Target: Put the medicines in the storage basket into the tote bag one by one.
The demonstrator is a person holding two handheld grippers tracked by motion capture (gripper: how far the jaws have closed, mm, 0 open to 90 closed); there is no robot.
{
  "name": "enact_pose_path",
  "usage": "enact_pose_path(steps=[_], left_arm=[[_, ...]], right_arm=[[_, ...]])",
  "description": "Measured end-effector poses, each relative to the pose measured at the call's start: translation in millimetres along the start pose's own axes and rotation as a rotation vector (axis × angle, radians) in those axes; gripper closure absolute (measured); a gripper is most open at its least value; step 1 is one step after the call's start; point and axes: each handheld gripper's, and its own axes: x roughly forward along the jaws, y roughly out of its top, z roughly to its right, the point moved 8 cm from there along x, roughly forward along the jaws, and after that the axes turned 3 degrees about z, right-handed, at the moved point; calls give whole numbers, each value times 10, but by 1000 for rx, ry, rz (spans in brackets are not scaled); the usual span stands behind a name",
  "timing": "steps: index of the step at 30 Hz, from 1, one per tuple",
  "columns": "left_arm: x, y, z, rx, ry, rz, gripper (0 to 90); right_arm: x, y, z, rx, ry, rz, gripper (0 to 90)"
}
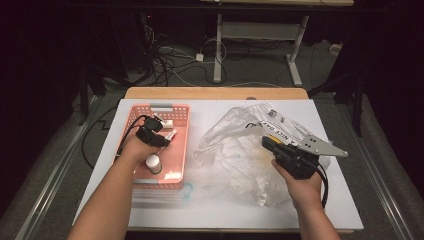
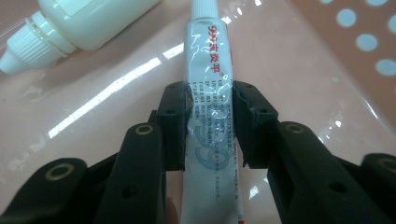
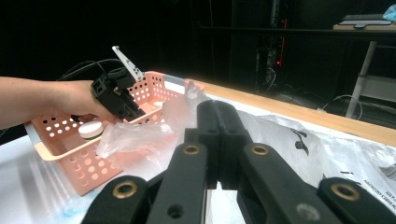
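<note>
A white tube (image 2: 210, 79) with red and blue print lies on the floor of a pink basket (image 1: 160, 107). My left gripper (image 2: 209, 100) reaches down into the basket (image 2: 303, 56), and its two pads press the tube's sides. In the high view that gripper (image 1: 167, 137) is in the basket's middle, at the tube (image 1: 171, 134). My right gripper (image 1: 265, 142) is at the right, its jaws together on a fold of a crumpled clear plastic bag (image 1: 235, 150). In the right gripper view the jaws (image 3: 217, 109) are shut, with the bag's film (image 3: 177, 112) bunched up at their tips.
A white dropper bottle (image 2: 79, 23) lies beside the tube. A white-capped jar (image 1: 153, 163) stands near the basket's front. The basket and bag rest on a white sheet (image 1: 225, 210) over a wooden table (image 1: 215, 93). Table frames and cables stand beyond the far edge.
</note>
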Motion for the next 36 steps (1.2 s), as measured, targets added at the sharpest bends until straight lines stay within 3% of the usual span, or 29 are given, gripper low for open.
enact_pose_path(steps=[9,20,26,36], left_arm=[[-33,9,30,15,9,-5,660],[-249,62,58,21,23,78,664],[-385,92,107,45,35,141,665],[-584,126,212,50,14,224,670]], right_arm=[[-6,7,8,2,-4,3,900],[-10,16,5,0,-3,6,900],[-20,19,12,2,-3,8,900],[-18,20,5,5,-3,10,900]])
